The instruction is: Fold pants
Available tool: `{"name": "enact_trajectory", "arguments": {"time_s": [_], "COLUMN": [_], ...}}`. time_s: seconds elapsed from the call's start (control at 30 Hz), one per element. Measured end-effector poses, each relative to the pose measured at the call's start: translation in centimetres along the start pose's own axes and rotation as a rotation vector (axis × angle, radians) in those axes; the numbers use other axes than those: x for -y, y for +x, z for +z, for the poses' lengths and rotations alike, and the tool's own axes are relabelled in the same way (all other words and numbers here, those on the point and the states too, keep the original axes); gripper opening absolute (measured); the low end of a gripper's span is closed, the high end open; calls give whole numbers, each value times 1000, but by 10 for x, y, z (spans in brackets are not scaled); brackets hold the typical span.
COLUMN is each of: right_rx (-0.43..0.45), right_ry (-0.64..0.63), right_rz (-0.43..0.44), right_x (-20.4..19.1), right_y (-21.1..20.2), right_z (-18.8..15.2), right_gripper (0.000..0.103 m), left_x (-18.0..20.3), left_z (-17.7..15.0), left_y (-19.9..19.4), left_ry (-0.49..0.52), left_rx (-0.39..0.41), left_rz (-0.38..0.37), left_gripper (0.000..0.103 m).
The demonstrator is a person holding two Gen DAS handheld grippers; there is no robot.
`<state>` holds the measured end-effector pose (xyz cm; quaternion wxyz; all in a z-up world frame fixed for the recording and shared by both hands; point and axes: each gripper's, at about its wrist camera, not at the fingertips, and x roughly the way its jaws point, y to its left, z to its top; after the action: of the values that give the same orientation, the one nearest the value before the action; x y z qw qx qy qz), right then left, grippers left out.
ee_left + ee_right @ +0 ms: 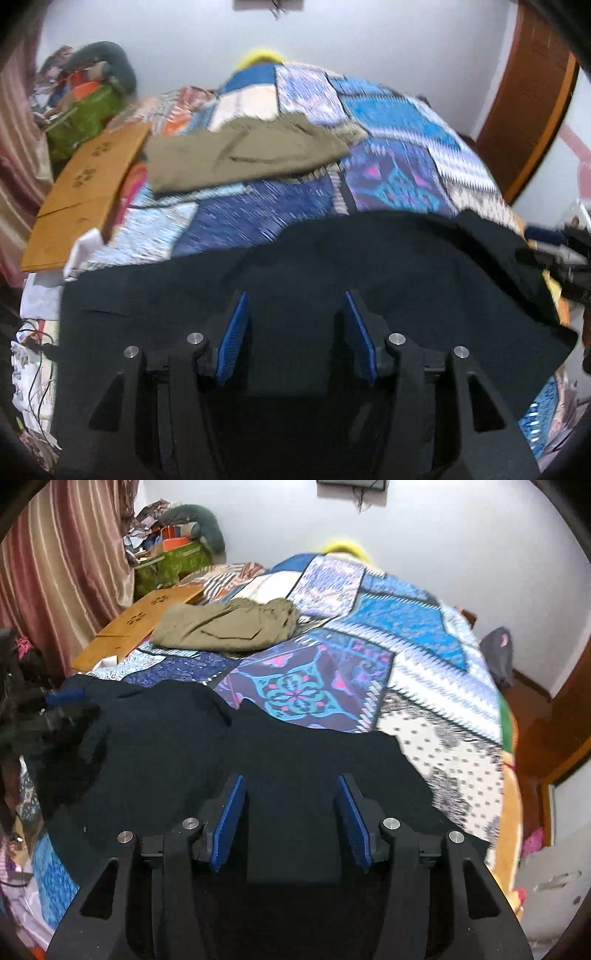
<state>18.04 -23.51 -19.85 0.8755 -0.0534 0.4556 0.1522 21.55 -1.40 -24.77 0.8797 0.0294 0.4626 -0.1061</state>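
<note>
Pants (332,266), black, lie spread across the near part of the bed (388,155) right ahead of and under both tools. In the left wrist view their far edge arcs across the quilt beyond the fingertips, and their right edge hangs toward the bed's side, where the right tool (554,254) shows blurred. The left tool (295,306) hovers over the cloth with its 2 blue pads (236,325) wide apart, gripping nothing. The right tool (291,790) is likewise wide open and holds nothing; the pants (184,738) run ahead and left of it, their right edge sloping toward the patterned quilt. Far ahead, well apart from the black cloth, lie olive pants (229,627), with bare quilt between. A wooden board (136,627) sits ahead-left at the bed's edge.
</note>
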Motion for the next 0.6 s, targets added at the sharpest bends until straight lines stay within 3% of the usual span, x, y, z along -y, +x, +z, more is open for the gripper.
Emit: {"name": "enact_trajectory", "arguments": {"time_s": [0.17,0.33,0.37,0.4,0.47,0.53,0.6], "right_rx": [-60,-118,-137,-132,-127,-121,-103], "right_ry": [-35,-132,-136,-127,-104,-92,-87], "right_rz": [65,13,11,10,24,36,27], "right_x": [-14,-30,-30,-28,-23,-20,-17], "right_y": [18,43,47,48,47,44,39], "right_z": [13,18,17,17,17,17,17], "right_gripper": [48,48,45,32,17,8,6], "left_x": [14,13,12,10,7,4,3], "left_z": [-8,-11,-12,-12,-12,-11,-10], "left_y": [19,19,18,16,13,8,3], "left_ry": [36,51,48,43,34,26,21], "left_rx": [-30,-25,-24,-20,-15,-7,2], "left_rz": [2,14,13,13,15,20,25], "left_gripper": [53,53,53,53,53,53,53]}}
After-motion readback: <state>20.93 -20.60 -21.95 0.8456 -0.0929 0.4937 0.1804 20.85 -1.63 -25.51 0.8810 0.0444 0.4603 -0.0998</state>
